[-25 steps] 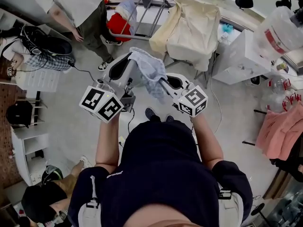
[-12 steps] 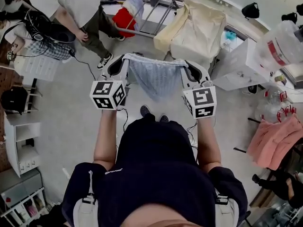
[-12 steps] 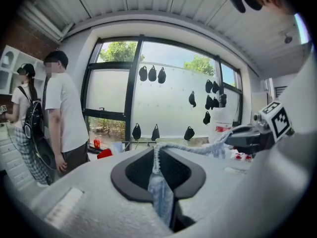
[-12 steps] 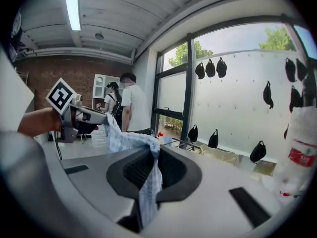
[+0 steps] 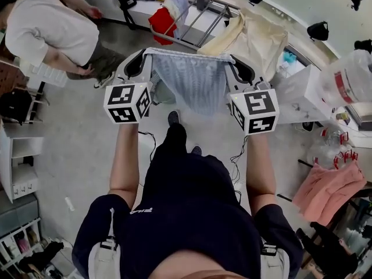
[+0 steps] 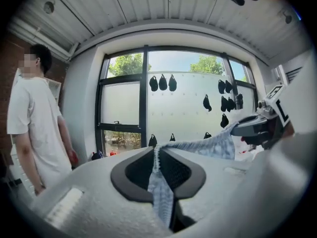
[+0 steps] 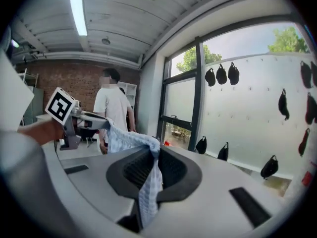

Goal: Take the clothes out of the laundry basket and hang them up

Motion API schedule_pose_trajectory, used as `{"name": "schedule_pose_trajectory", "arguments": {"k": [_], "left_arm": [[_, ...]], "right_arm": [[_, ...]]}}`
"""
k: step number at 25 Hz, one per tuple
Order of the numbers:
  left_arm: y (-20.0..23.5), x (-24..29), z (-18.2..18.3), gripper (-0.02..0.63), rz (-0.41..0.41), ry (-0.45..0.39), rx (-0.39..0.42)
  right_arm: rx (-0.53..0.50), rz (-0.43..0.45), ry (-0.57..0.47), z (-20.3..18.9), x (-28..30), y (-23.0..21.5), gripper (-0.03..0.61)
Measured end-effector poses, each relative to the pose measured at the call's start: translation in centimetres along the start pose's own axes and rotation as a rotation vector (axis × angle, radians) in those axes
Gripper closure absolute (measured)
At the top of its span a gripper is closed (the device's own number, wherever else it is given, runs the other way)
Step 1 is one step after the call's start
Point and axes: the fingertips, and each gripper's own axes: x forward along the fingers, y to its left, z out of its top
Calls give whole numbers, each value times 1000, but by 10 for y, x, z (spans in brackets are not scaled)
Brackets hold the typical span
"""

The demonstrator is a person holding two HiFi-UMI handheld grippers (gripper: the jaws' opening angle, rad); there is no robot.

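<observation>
Left tongs (image 6: 157, 170) and right tongs (image 7: 151, 171) are each clamped shut on a top corner of the pale blue checked cloth (image 5: 195, 83). The gripper views show the fabric pinched right in the grip, which the head view doesn't. The head view gives the full span instead: held up just this side of the drying rack (image 5: 208, 23), top edge taut, long axis side to side, the rest hanging down.

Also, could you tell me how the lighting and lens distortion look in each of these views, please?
Head view: even light, the blue cloth sharp. Left gripper view: fisheye, black corners, window bright behind. Right gripper view: same bowed lines, ceiling strip light blown out.
</observation>
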Motion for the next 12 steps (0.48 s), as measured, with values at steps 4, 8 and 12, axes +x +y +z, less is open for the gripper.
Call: {"name": "schedule_pose_trajectory", "arguments": {"k": [4,8,12], "left_arm": [[35,31,43,571,-4,-72,-6],[65,76,88,571,-49,-138,-1],[84,134,135,571,-119,-176,44]], "right_arm": [[-18,3,-36,42,30,-8,549],[-31,-42,-69,85,67,-33,548],[-57,-129,-85,123,107,-74,548]]}}
